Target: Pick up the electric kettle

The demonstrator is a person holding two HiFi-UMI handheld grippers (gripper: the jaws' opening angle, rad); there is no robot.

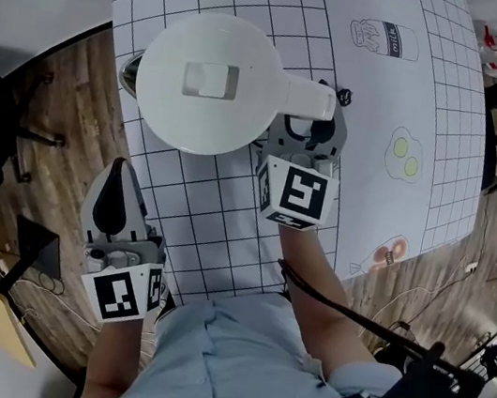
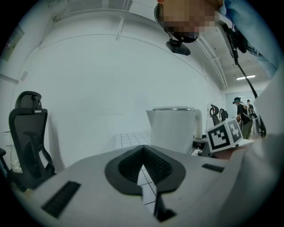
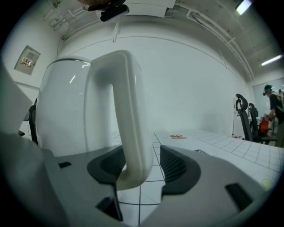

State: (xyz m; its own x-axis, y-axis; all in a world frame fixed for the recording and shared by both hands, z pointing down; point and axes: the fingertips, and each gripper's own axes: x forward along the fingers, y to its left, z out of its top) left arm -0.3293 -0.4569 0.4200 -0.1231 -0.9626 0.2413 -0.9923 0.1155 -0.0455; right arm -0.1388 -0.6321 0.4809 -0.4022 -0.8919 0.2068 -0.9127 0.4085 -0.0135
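The white electric kettle [image 1: 210,82] stands on the gridded table mat, seen from above with its lid shut and its handle [image 1: 304,98] pointing right. My right gripper [image 1: 311,126] is at that handle. In the right gripper view the handle [image 3: 128,119] hangs between the two open jaws, against the left pad [image 3: 108,165], with a gap to the right pad [image 3: 175,166]. My left gripper [image 1: 120,182] is shut and empty, hovering at the mat's near left edge. From the left gripper view the kettle [image 2: 173,128] stands ahead and to the right.
The grid mat [image 1: 394,76] carries printed drawings of a milk carton [image 1: 383,38] and fried eggs [image 1: 405,154]. A black office chair [image 2: 26,142] stands left of the table on wooden floor [image 1: 67,95]. More chairs and a person [image 2: 242,117] are far off at the right.
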